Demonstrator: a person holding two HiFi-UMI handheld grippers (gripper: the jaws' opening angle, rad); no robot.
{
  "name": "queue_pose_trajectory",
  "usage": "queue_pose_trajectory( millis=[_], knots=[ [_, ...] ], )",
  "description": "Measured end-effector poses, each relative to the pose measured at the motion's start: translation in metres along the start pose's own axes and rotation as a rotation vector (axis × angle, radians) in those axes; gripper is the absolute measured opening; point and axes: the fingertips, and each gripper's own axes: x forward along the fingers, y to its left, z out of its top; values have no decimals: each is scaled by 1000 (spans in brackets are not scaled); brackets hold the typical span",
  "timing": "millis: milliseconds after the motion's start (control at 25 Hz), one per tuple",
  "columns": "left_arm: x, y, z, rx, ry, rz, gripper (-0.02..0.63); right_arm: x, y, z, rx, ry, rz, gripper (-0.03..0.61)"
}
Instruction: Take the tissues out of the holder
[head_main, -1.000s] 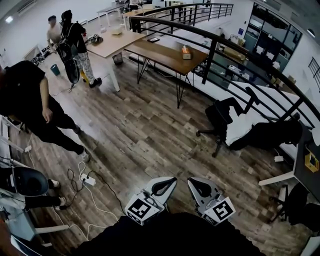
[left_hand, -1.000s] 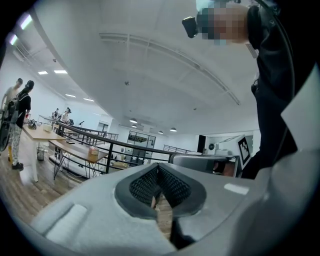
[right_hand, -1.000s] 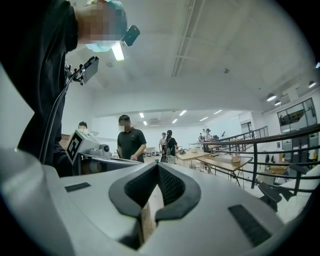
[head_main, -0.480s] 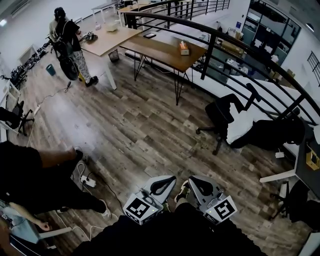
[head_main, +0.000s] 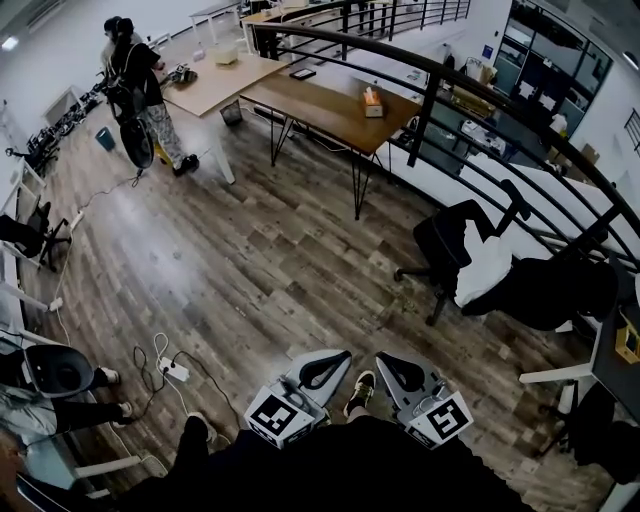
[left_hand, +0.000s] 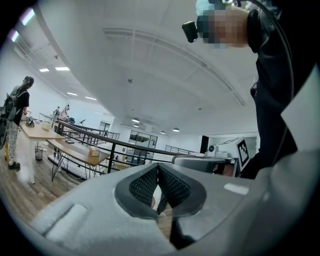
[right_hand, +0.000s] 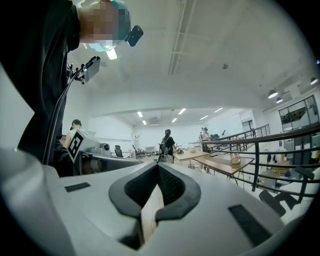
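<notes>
A small tissue holder (head_main: 373, 102) with a white tissue sticking out stands far off on a brown wooden table (head_main: 325, 108) by the black railing. It also shows small in the left gripper view (left_hand: 94, 151) and in the right gripper view (right_hand: 235, 159). My left gripper (head_main: 338, 358) and right gripper (head_main: 386, 361) are held side by side close to my body, pointing level, several steps short of the table. Both are shut with nothing between the pads (left_hand: 158, 167) (right_hand: 158, 166).
A black railing (head_main: 430, 90) curves along the right. A black office chair (head_main: 447, 245) with a white cloth stands beside it. A power strip and cables (head_main: 172, 370) lie on the wood floor at left. A person with a backpack (head_main: 135, 85) stands by a light table (head_main: 215, 82).
I have walked forward with both grippers, and the table is a little nearer. The person in black at the left has passed out of view. My shoe now shows between the grippers.
</notes>
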Motion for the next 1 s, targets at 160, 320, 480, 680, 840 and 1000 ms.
queue_pose_trajectory(
  millis=[160,320,480,680,840,1000],
  knots=[
    [35,17,10,7,-9,9,9,12,-36,7,0,-5,15,5],
    [68,29,17,13,-2,13,9,20,-72,13,1,-4,29,5],
    [96,37,24,10,-12,28,9,23,-103,14,5,-2,44,5],
    [127,45,23,24,1,45,9,27,-134,12,14,1,69,5],
    [149,54,29,21,-5,68,9,31,-155,13,27,-2,83,5],
    [165,64,29,26,3,75,9,38,-173,11,28,-1,96,5]
  ],
)
